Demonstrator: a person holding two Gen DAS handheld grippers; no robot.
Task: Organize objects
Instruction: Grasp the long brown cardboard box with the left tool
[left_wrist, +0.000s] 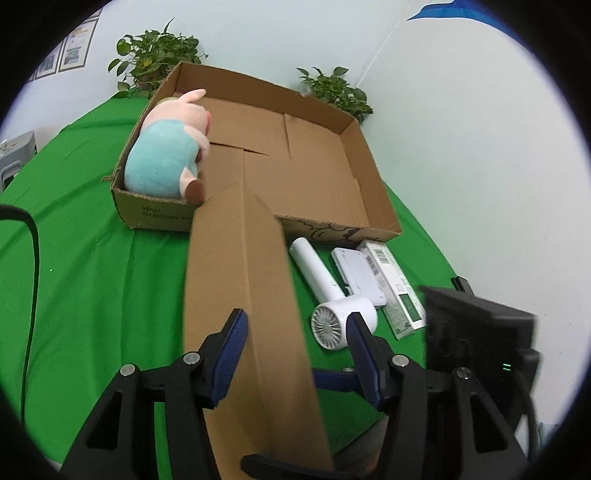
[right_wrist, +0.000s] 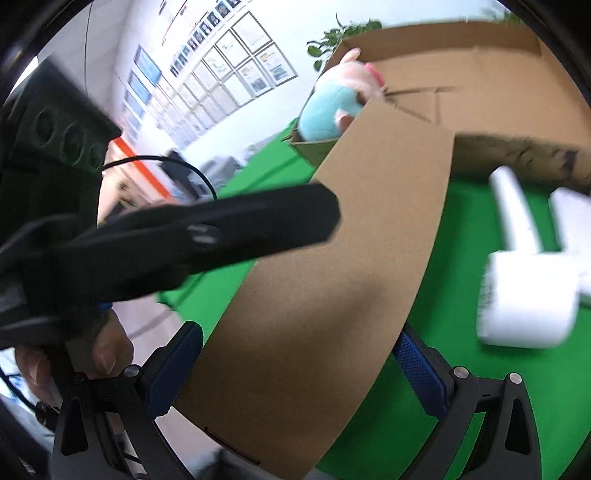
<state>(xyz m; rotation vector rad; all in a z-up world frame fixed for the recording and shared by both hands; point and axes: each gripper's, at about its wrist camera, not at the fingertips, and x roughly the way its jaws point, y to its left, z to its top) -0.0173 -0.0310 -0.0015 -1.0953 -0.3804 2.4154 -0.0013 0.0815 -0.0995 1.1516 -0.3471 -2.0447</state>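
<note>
The left gripper (left_wrist: 293, 345) stands partly open, its blue pads (left_wrist: 229, 354) on either side of a long cardboard flap (left_wrist: 243, 280). The flap runs between the jaws and beyond them up to the cardboard box (left_wrist: 373, 192); whether the pads press on it cannot be told, as gaps seem to show on both sides. The gripper points downward over the green tablecloth (left_wrist: 92, 266).

The right gripper (right_wrist: 301, 373) also straddles the same flap (right_wrist: 332, 277), jaws wide, with the cardboard lying across and between its blue pads (right_wrist: 421, 373); a firm pinch cannot be confirmed in this blurred view. A hand (right_wrist: 107, 350) shows at the lower left of that view, fingers around the black handle of the other gripper.

Inside the box, in its near left corner, lies a plush pig (left_wrist: 166, 147) in a light blue shirt. On the cloth just outside the box's front wall lie a white hair dryer (left_wrist: 332, 299), a white flat device (left_wrist: 354, 273) touching it, and a long green-and-white carton (left_wrist: 395, 288) with a barcode label. The box front reads "WALL" with a second, partly hidden line. Two potted plants (left_wrist: 155, 55) stand behind the box.
</note>
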